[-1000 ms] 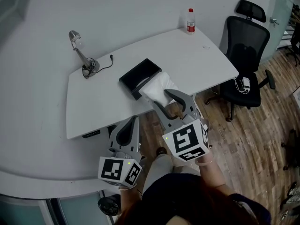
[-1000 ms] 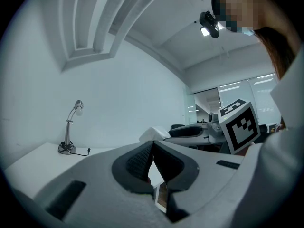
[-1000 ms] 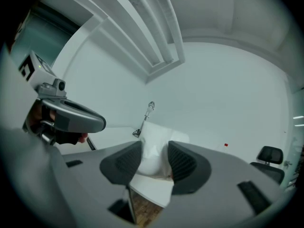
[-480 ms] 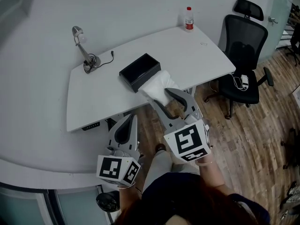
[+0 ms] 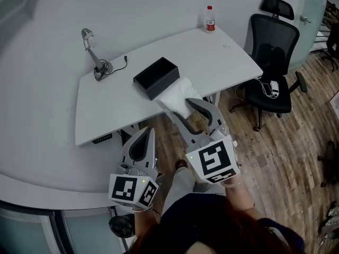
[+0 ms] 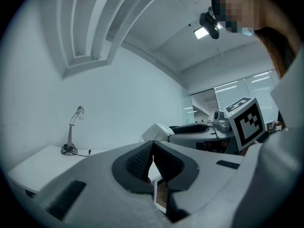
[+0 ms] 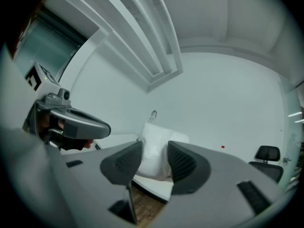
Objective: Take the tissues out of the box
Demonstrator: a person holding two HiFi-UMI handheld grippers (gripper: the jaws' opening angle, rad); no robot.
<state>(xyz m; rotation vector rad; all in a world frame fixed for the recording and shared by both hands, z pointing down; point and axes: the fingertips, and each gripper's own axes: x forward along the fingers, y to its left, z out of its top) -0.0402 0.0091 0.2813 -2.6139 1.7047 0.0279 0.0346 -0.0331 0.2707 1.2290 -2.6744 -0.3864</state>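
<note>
A black tissue box [image 5: 156,77] lies on the white desk [image 5: 106,110], near its front edge. A wad of white tissues [image 5: 177,95] hangs in the air just in front of the box, with my right gripper [image 5: 181,109] shut on it. In the right gripper view the tissues [image 7: 154,139] sit between the two dark pads [image 7: 124,161]. My left gripper [image 5: 144,141] is lower and to the left, in front of the desk edge, shut with nothing in it. The left gripper view shows its pads [image 6: 141,158] touching and the tissues [image 6: 156,131] beyond them.
A desk lamp [image 5: 94,57] with a cable stands at the desk's back left. A bottle with a red cap [image 5: 210,18] is at the back right corner. A black office chair [image 5: 273,52] stands to the right on the wooden floor [image 5: 286,157].
The right gripper has drawn the tissues a little further from the box, toward me. The left gripper has barely moved.
</note>
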